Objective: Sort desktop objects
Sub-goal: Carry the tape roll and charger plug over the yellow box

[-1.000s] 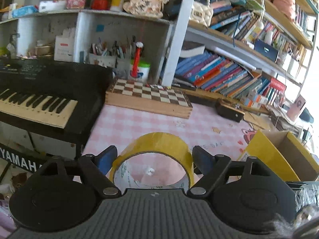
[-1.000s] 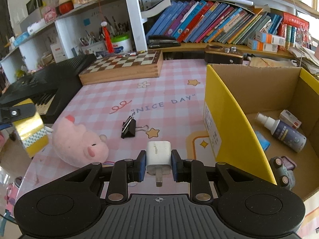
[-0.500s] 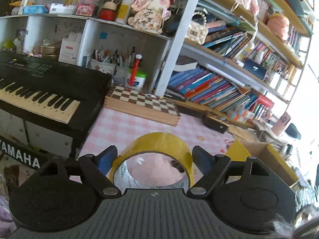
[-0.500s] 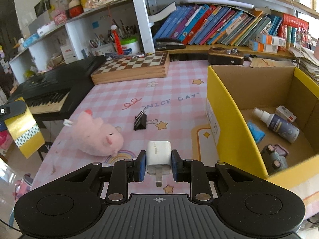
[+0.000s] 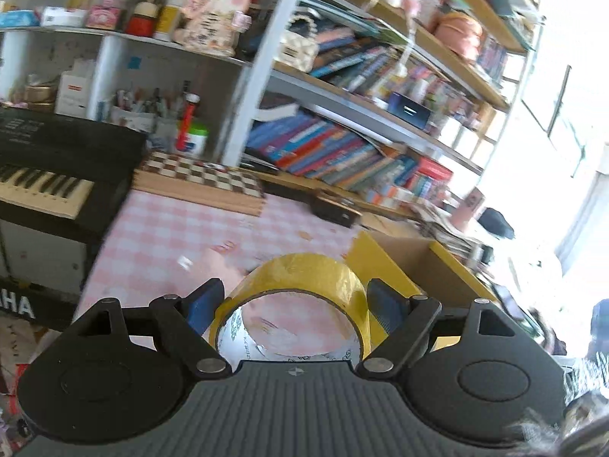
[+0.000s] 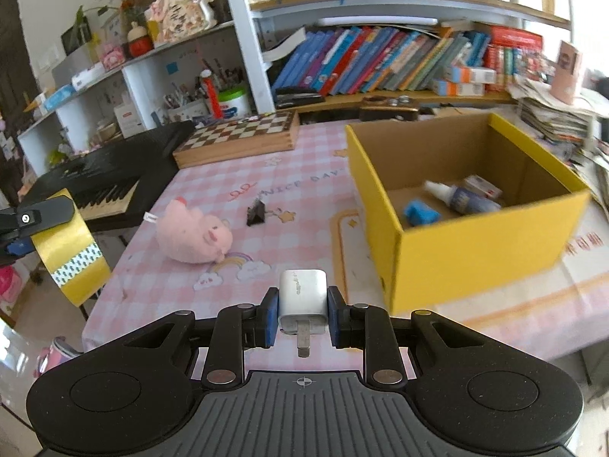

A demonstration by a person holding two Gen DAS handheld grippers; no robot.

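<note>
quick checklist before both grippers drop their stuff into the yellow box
1. Right gripper firm on the white charger: ok, both pads press its sides, prong pointing back at the camera.
2. Left gripper firm on the yellow tape roll: ok, roll sits between both fingers.
3. Yellow box open on top: ok, no lid.
4. Room inside the box: ok, only a spray bottle, a blue item and a small carton show.
5. Either gripper above the box: not ok, both are short of it.
6. Pink plush pig and binder clip still on the table: not ok, unsorted.
</note>
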